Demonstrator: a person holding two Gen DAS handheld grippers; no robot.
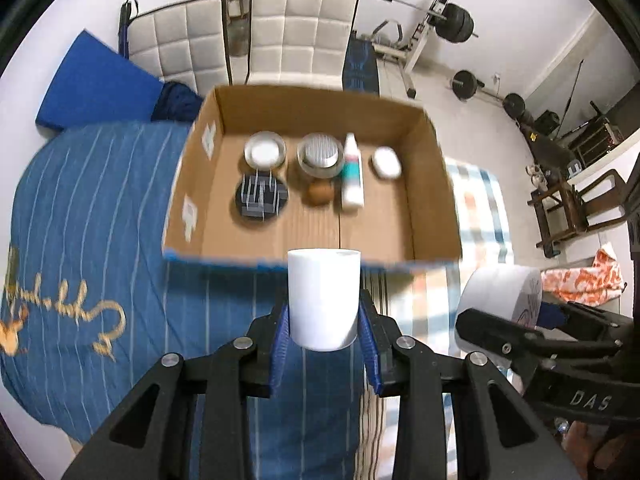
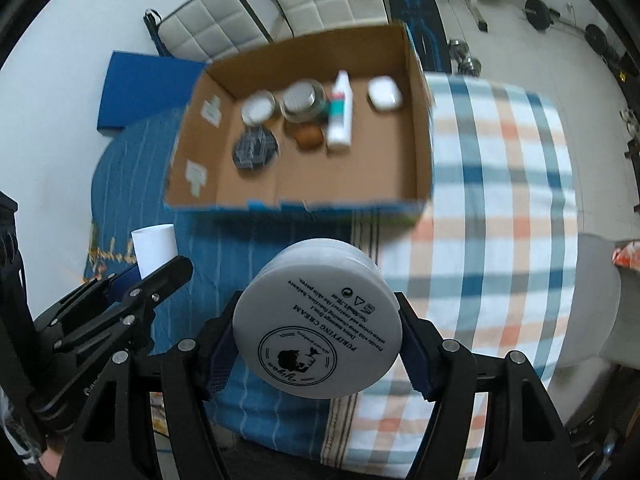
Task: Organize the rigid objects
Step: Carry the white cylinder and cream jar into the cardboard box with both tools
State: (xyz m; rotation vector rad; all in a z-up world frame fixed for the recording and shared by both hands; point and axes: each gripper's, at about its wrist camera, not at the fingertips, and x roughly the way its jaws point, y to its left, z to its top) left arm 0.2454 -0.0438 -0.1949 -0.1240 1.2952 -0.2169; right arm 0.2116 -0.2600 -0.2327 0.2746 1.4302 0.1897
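The left gripper [image 1: 325,344] fingers clamp a plain white cup [image 1: 324,298], held above the bed just short of the open cardboard box [image 1: 434,184]. The right gripper [image 2: 318,354] fingers grasp a round white cream jar [image 2: 318,322], also just before that box.

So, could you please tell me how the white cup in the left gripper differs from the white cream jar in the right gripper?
The white cup is taller than wide, while the cream jar is a squat, wide disc. The cup's side is plain; the jar's facing surface carries black print and a round logo. The left gripper closes narrowly on the cup, while the right gripper stands much wider around the jar. Both are white, rigid, and held above the bedding, short of the cardboard box.
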